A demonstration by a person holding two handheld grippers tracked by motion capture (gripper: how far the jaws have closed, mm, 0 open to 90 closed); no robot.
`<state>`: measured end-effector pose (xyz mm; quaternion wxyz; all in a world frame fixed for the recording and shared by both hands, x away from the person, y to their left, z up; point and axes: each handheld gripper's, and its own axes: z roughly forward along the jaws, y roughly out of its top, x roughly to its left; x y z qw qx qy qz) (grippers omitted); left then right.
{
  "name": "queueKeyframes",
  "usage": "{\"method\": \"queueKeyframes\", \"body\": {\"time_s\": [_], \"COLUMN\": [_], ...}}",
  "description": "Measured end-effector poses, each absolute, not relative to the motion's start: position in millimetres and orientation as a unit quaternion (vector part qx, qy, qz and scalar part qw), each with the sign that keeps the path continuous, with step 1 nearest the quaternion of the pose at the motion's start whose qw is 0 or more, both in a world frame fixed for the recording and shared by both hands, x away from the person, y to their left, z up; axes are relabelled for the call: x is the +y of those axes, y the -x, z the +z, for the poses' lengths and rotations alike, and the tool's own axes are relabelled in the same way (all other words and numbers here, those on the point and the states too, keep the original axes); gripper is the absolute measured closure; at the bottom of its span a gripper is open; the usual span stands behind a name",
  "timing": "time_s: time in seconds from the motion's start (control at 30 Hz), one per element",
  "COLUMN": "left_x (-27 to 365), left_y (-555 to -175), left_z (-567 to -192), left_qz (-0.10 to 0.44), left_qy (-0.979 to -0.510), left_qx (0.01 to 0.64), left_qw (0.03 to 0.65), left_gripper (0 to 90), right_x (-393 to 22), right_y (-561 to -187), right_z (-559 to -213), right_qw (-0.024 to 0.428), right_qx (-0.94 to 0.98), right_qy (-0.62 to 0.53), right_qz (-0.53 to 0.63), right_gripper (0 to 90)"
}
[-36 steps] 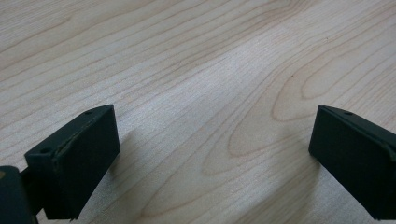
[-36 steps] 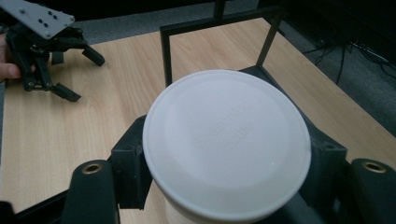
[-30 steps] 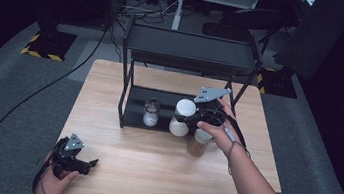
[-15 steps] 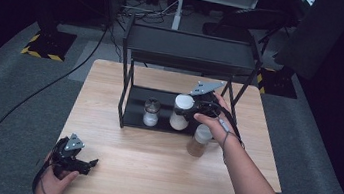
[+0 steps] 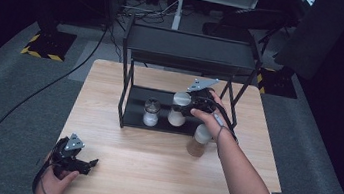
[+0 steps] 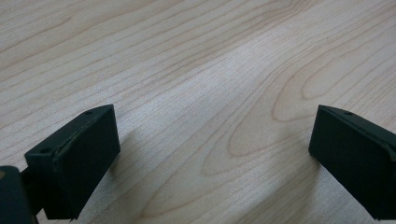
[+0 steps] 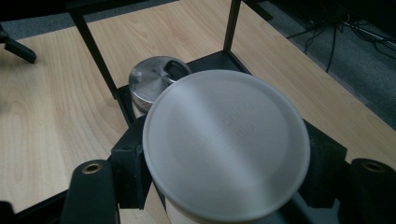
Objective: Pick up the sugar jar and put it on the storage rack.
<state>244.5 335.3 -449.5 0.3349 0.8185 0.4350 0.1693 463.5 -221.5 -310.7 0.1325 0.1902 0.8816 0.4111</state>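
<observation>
My right gripper is shut on a white-lidded jar of pale contents, at the lower shelf of a black two-tier rack. In the right gripper view the black jaws press both sides of the jar just under its round white lid. A small shaker with a metal lid stands on that shelf just left of the jar. My left gripper rests open on the table's near left corner. In the left gripper view its jaws stand wide apart over bare wood.
A jar with brown contents stands on the wooden table just in front of the rack, under my right wrist. The rack's uprights frame the shelf opening. Cables trail across the grey floor behind.
My right gripper has carried the white-lidded jar left and down, away from the brown jar and closer to the shaker on the lower shelf. The left gripper has stayed put.
</observation>
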Motion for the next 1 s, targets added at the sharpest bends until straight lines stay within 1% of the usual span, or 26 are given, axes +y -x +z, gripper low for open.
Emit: {"method": "queueKeyframes", "body": {"time_s": [0.33,0.43,1.0], "left_x": [335,335,335], "left_y": [-245,-245,-245], "left_z": [-449,-450,-450], "left_qz": [0.169,0.169,0.169], "left_qy": [-0.819,-0.819,-0.818], "left_qx": [0.435,0.435,0.435], "left_qw": [0.335,0.335,0.335], "left_gripper": [1.3,1.3,1.3], "right_x": [-220,-221,-215], "right_y": [-478,-483,-493], "right_z": [-320,-323,-334], "right_qw": [0.126,0.117,0.104], "right_qx": [0.884,0.884,0.889], "right_qy": [-0.201,-0.207,-0.21], "right_qz": [0.402,0.402,0.394], "right_gripper": [33.7,33.7,33.6]}}
